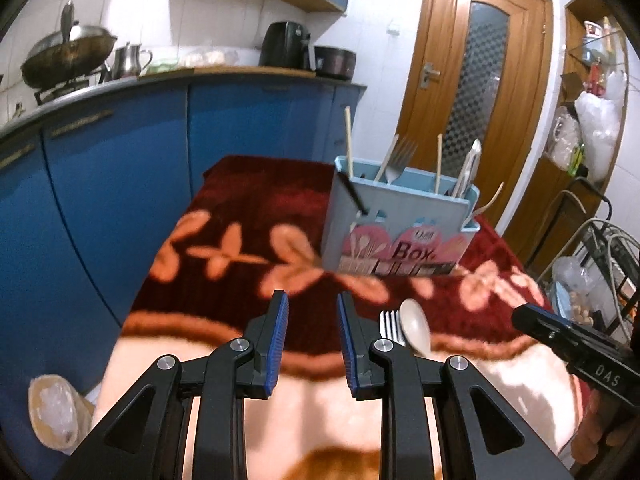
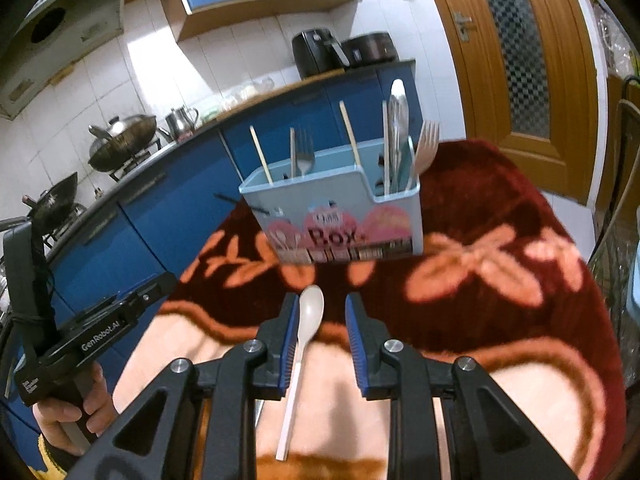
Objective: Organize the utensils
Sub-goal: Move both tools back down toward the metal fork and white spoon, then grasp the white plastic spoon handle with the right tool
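Note:
A light blue utensil box [image 1: 394, 220] [image 2: 340, 216] stands upright at the far side of the table, holding chopsticks, forks and a few other utensils. A white spoon [image 1: 416, 326] [image 2: 311, 308] and a metal fork [image 1: 389, 322] lie side by side on the red flowered cloth [image 1: 240, 208]. My left gripper [image 1: 313, 300] is open with nothing between its fingers, just left of the fork. My right gripper [image 2: 322, 300] is open over the spoon, whose handle runs past the left pad [image 2: 290, 340] without being pinched. Each gripper shows in the other's view: the right gripper [image 1: 560, 336] and the left gripper [image 2: 116, 320].
Blue kitchen cabinets [image 1: 100, 180] curve along the left, with a wok [image 1: 68, 56], kettle and air fryer [image 1: 284, 44] on the counter. A wooden door [image 1: 476, 92] is behind the table. A cluttered wire rack [image 1: 600, 240] stands at right. A hand [image 2: 76, 412] holds the left gripper.

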